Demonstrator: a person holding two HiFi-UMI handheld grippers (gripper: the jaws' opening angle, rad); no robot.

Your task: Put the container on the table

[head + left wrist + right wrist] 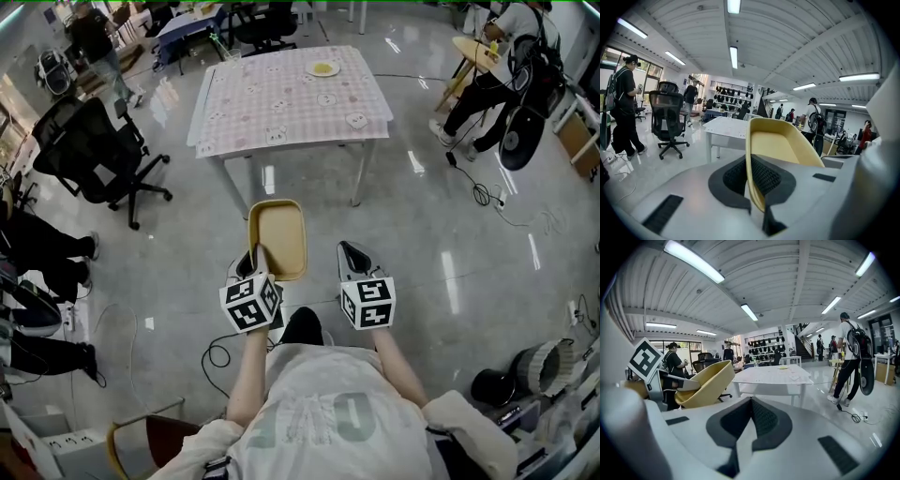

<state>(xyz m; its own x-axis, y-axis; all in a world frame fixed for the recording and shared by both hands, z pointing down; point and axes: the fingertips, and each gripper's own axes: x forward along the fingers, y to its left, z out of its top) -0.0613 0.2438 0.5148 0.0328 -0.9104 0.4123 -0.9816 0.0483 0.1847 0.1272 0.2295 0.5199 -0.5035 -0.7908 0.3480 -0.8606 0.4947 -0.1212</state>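
The left claw (255,257) is gripping the near rim of the yellow container (277,234). In the left gripper view its pads are pinching the wall from both sides. The container is hanging in mid-air at the centre of the head view, over the glossy floor (422,244). It is well short of the table (281,117), which is lying in the upper middle of that frame under a checked cloth. The right claw (354,255) is sitting just right of the container, apart from it, with its jaws pressed together on nothing. A small plate (322,68) is resting near the table's far edge, toward the top of the frame.

The task appears to be in its carrying step: the container is lifted and heading for the table, and the placing is not yet begun. The next move is likely calling for closing the gap, bringing the container over the near edge, and lowering it flat onto bare cloth clear of the plate before the claw opens. With only one rim pinched, the container may be prone to tipping.
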